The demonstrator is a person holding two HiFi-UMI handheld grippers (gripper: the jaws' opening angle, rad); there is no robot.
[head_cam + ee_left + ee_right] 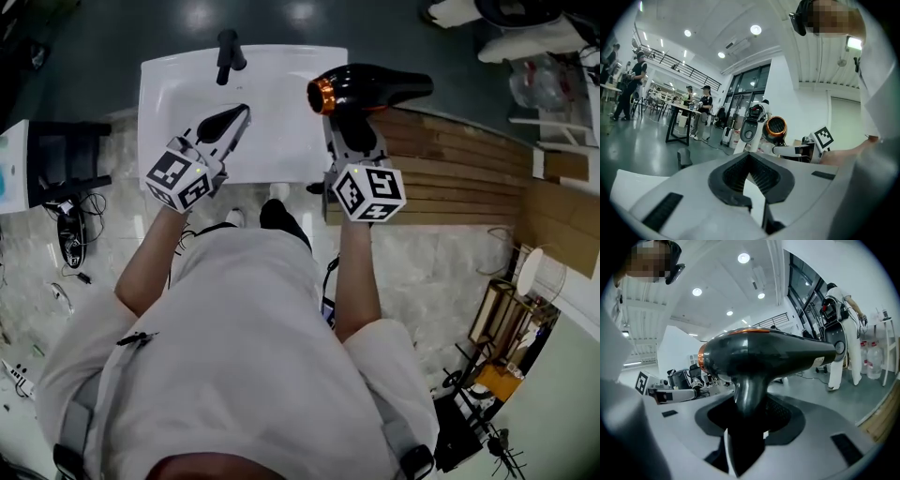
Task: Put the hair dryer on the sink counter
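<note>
"Right gripper (746, 430) first. What are its fingers (679, 427) doing?"
"Clamped on the handle of the hair dryer (768, 352) – it hangs at the right edge of the white sink table (187, 94), not yet set down, probably lining up a spot. Left gripper (225, 127) is closed and empty over the basin."
"Room?"
"Grey floor, wooden boards (469, 169) – a big open hall"

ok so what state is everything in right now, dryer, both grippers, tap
dryer: held up by its handle, barrel level, by the right edge of the sink, not set down yet
right gripper: fingers shut on the dryer handle
left gripper: fingers shut, nothing in them
tap: no water seen running
</note>
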